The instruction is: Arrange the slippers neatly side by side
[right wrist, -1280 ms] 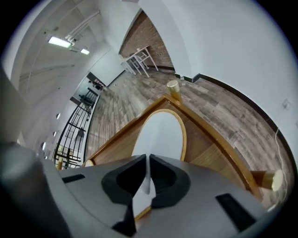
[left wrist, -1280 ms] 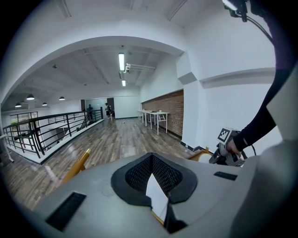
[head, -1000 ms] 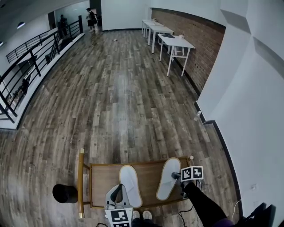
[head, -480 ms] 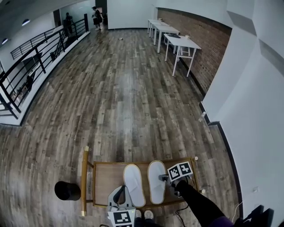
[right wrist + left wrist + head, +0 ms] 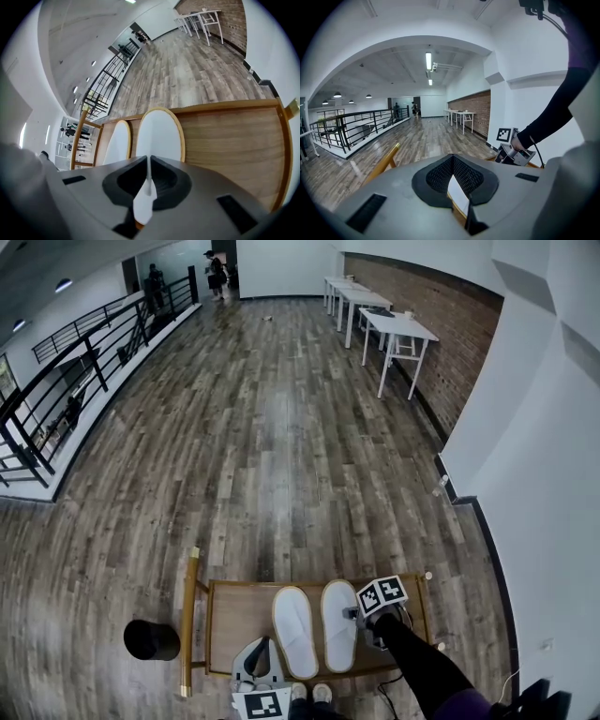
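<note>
Two white slippers are seen lying flat on a low wooden table. The left slipper and the right slipper are set lengthwise, just beside each other. Only a narrow strip of wood is left between them, and their far ends are turned away from the person. Each sole is edged with a tan rim.

The right gripper is held at the outer side of the right slipper, at the end of a dark sleeve, and is pointed steeply down. In the right gripper view its jaws are seen closed on a thin white part of that slipper, which is pinched upright between the pads.

The left gripper is held low at the near edge of the table, just beside the heel end of the left slipper. In the left gripper view its jaws are seen brought together at the tips. A sliver of white slipper with its tan edge is shown in the gap behind the tips, but nothing is seen clamped there.

A black round object is placed on the plank floor beside the table. White tables are lined along the brick wall, and a black railing is seen on the other side of the room.
</note>
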`<action>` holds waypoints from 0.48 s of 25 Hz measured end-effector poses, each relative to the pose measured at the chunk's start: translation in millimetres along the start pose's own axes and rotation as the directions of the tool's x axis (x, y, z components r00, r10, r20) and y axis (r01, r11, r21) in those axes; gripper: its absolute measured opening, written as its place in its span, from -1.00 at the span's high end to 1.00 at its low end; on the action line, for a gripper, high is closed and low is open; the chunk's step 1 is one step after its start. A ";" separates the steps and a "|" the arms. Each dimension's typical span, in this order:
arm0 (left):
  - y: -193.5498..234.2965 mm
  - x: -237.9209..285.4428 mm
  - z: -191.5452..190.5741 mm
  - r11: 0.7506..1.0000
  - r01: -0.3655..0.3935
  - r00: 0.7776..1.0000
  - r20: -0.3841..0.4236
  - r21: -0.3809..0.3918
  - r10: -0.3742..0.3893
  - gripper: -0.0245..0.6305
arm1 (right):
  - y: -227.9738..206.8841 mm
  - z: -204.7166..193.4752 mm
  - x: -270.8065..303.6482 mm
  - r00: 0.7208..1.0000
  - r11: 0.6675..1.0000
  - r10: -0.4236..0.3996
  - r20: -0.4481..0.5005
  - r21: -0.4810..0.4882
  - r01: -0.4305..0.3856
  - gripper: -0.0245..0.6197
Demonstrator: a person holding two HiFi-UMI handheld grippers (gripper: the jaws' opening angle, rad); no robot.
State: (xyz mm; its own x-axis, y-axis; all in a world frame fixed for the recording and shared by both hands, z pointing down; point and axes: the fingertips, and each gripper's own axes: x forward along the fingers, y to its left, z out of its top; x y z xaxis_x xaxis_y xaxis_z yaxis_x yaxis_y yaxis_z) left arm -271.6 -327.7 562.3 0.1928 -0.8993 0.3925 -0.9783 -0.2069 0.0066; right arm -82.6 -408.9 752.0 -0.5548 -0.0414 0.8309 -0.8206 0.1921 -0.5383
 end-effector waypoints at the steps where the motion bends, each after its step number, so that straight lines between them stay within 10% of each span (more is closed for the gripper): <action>1: 0.3 0.5 0.0 1.000 0.001 1.000 -0.001 -0.002 -0.001 0.93 | -0.3 -0.2 1.5 1.000 1.000 0.001 -0.009 -0.009 -0.001 0.88; 12: -3.4 7.5 1.5 1.000 0.017 1.000 0.005 0.007 -0.017 0.93 | -0.8 -0.8 7.8 1.000 0.998 0.011 0.015 -0.068 -0.010 0.87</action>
State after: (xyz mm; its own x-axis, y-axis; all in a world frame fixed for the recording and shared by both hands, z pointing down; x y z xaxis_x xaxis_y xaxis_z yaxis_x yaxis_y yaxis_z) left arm -266.7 -334.3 563.8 0.2097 -0.8975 0.3881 -0.9744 -0.2247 0.0070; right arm -86.1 -408.6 759.0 -0.5655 -0.0540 0.8230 -0.8040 0.2587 -0.5354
